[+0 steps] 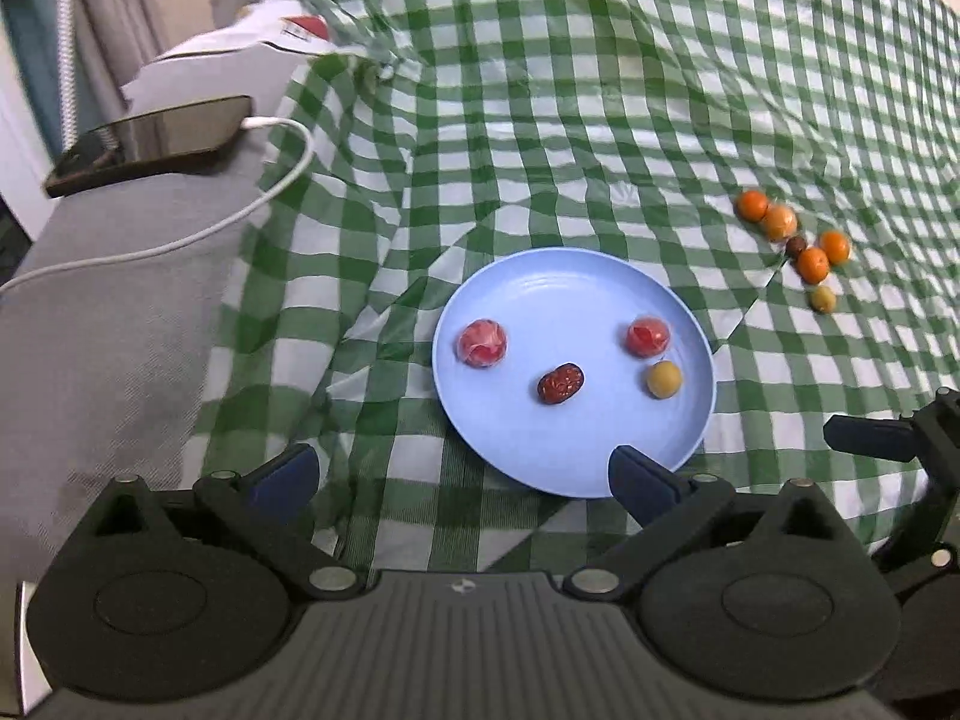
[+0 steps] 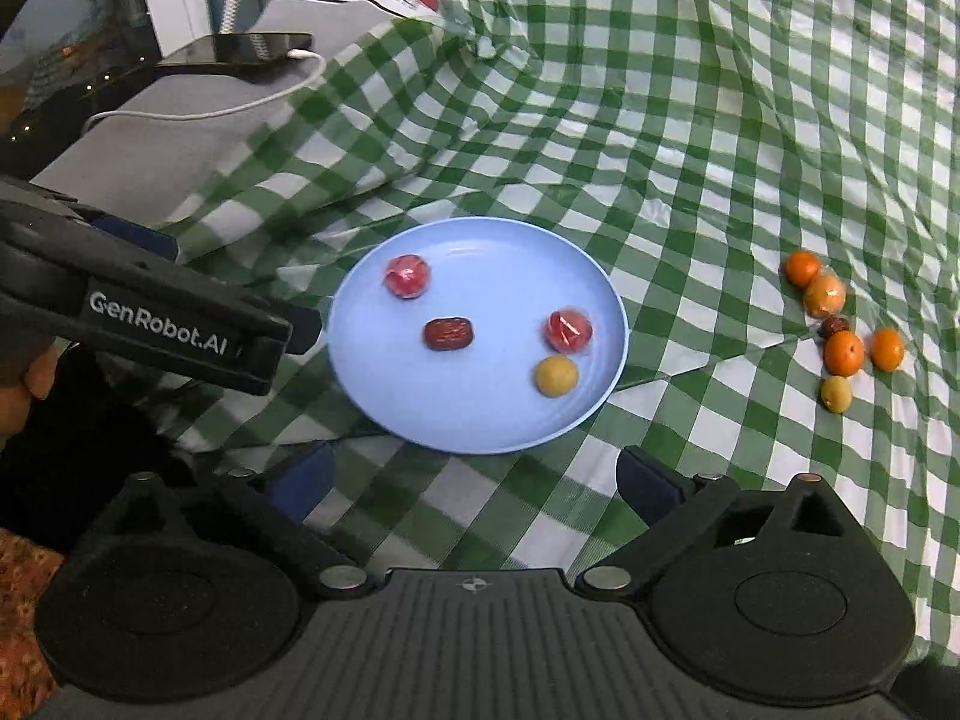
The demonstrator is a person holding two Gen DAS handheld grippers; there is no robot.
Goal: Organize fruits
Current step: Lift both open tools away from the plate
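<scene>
Green-and-white checked cloth (image 1: 600,90) is spread over the desk, and beside it a phone (image 1: 156,141) is kept on a grey surface with its white cable (image 1: 198,228) plugged in, probably for charging. A blue plate (image 1: 540,456) is set near the middle as the place for collecting. On it four pieces are counted: two red wrapped fruits (image 1: 483,342), one dark red date (image 1: 560,384) and one yellow fruit (image 1: 663,379). Well apart, on the cloth, a loose group (image 2: 840,330) remains: four orange fruits, one small dark one, one yellowish one. The left tool (image 1: 462,474) and the right tool (image 2: 474,474) are both spread wide with nothing between them, seemingly ready for the next fruit.
</scene>
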